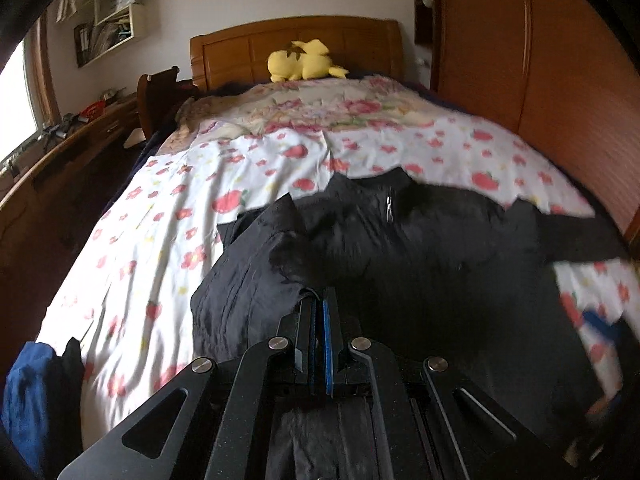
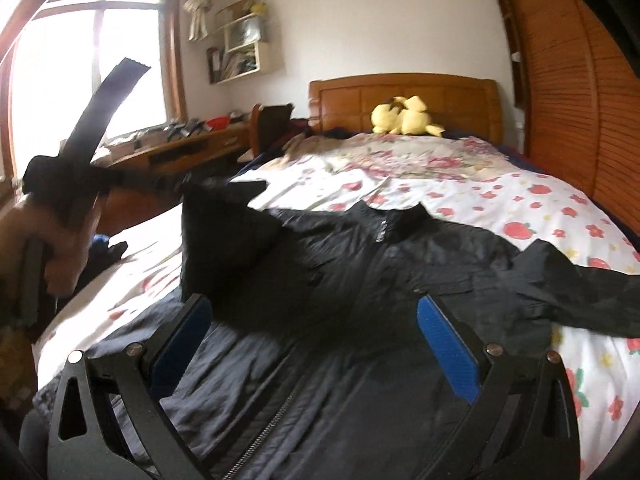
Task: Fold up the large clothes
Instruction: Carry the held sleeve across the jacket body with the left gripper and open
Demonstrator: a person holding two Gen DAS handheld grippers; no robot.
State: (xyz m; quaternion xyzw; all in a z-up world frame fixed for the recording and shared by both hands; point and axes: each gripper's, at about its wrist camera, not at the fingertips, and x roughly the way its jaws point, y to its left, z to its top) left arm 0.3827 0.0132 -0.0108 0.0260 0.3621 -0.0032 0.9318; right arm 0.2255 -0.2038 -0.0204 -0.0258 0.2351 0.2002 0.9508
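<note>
While one black jacket (image 2: pixel 400 264) lies spread on the bed (image 1: pixel 168 208), its thin, crinkly fabric shows a metal zipper down the front. The left hand-held gripper (image 1: pixel 318 300) is pinched together on a fold of it; the right hand-held gripper (image 2: pixel 316 320) hangs wide apart above it. One yellow plush toy (image 1: pixel 304 60) sits by the wooden headboard (image 1: pixel 240 40).

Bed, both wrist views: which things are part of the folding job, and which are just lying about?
Job:
black jacket
left gripper, shut on jacket fabric
right gripper, open over the jacket

Lying about:
yellow plush toy
blue garment at the bed edge
desk clutter
wall shelf
</note>
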